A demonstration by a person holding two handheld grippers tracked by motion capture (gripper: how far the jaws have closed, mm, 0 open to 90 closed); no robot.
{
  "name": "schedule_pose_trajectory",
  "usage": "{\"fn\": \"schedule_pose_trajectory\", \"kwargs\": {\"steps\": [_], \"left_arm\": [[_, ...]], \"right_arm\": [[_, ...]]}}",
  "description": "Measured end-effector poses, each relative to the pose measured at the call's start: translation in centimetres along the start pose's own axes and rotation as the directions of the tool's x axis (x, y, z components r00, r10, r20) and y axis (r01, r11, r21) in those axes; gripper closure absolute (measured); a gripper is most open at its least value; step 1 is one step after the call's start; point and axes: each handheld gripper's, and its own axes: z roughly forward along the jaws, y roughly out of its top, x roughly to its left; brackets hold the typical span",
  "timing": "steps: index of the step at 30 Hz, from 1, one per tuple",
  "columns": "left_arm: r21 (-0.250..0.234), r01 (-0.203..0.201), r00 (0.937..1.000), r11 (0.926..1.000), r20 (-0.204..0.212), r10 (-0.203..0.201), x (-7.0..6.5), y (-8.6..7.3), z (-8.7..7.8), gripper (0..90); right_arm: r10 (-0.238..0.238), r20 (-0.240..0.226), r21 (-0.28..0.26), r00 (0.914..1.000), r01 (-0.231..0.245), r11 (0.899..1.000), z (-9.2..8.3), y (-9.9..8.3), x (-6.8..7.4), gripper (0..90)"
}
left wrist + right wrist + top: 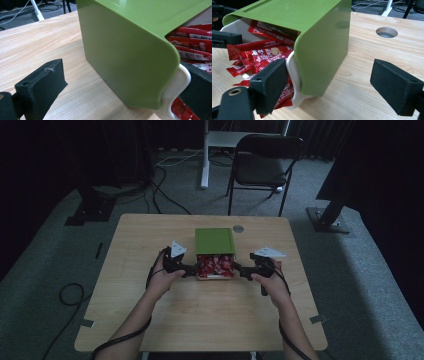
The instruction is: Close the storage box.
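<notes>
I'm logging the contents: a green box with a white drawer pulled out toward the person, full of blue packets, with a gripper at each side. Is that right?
Not quite: the packets are red, not blue, as the right gripper view shows. The rest holds: the green box has its white drawer pulled out toward the person, with the left gripper and right gripper at its sides.

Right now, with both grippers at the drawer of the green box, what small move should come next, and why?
Probably close both grippers on the white drawer rim. The left gripper and right gripper each stand open, one jaw inside against the red packets, one outside the green box, so nothing is gripped yet.
</notes>
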Motion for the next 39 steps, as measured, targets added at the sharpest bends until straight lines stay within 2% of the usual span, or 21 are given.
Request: {"fn": "schedule_pose_trajectory", "kwargs": {"steps": [7,26,33,39], "left_arm": [[0.002,-0.009,0.9999,1.0000,-0.012,0.009,0.10,0.19,0.20,1.9],[0.001,0.011,0.9997,0.9999,-0.021,-0.011,0.54,0.46,0.86,1.8],[0.000,0.023,0.9996,0.9997,-0.016,-0.023,0.61,0.39,0.90,1.8],[-0.012,0.014,0.9996,0.9998,-0.023,-0.015,0.63,0.37,0.88,1.9]], "right_arm": [[0.005,0.005,0.000,1.0000,-0.005,1.000,0.27,0.18,-0.11,13.5],[0.009,0.050,-0.009,0.9987,-0.008,1.000,0.79,0.45,-0.01,13.5],[0.027,0.042,-0.013,0.9988,-0.026,1.000,0.91,0.38,0.09,13.4],[0.021,0.041,-0.017,0.9989,-0.020,1.000,0.97,0.43,0.32,14.3]]}}
